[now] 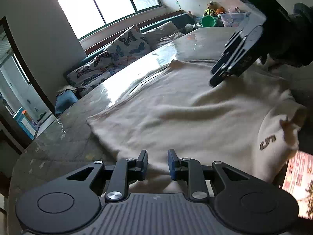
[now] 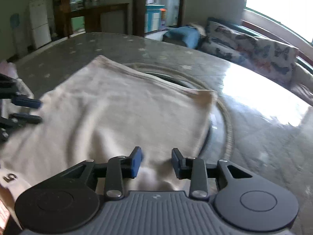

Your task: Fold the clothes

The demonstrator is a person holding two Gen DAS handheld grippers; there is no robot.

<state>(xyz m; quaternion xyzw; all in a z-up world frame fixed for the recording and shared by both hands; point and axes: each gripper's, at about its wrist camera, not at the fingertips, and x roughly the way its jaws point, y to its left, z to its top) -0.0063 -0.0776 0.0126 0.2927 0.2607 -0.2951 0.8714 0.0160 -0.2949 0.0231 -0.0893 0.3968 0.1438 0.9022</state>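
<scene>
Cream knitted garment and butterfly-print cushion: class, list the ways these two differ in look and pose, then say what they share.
1. The cream knitted garment is plain apart from a small "5" mark; the butterfly-print cushion is patterned all over.
2. The garment lies spread on the glossy star-patterned table; the cushion leans propped up beneath the window.
3. The garment is limp and wrinkled; the cushion is plump.

Both are soft textiles.

shirt: soft matt cloth | table: glossy, smooth
</scene>
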